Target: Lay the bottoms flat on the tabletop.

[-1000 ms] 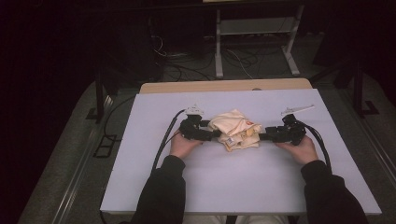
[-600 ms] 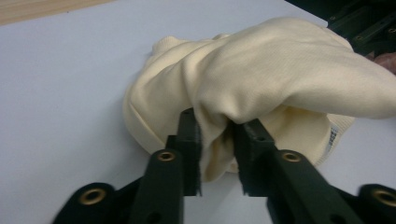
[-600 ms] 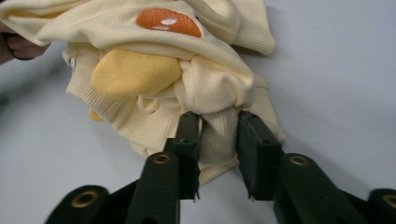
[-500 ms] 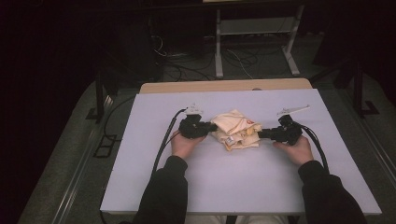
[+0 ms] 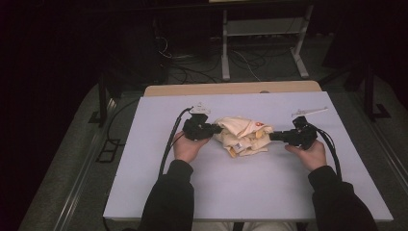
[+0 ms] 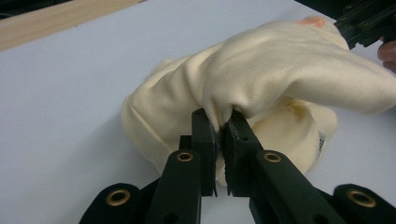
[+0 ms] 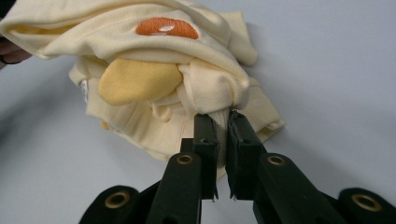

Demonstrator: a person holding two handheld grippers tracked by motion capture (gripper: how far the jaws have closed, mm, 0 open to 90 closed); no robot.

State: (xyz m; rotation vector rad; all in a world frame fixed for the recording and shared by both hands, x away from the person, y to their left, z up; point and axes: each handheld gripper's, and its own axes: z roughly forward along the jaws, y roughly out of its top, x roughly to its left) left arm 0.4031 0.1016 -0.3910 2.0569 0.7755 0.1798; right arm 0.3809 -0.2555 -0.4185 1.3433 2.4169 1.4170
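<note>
Near the middle of the white table (image 5: 144, 192), a little toward its far edge, lies a crumpled cream garment (image 5: 243, 134) in a loose heap. The left gripper (image 5: 217, 129) meets the heap at its left side, and in the left gripper view its jaws are pressed together on a fold of the cream cloth (image 6: 261, 79). The right gripper (image 5: 273, 136) meets the heap at its right side; in the right gripper view its jaws pinch a bunched fold of the same cloth (image 7: 205, 88), below an orange patch (image 7: 166, 28) and beside a yellow part (image 7: 137, 81). Bare table surface lies on all sides of the heap, widest toward the near edge between the two forearms. A thin pale object (image 5: 309, 111) rests near the far right edge, well apart from the garment. A strip of wooden board (image 5: 231, 89) shows beyond the far edge.
</note>
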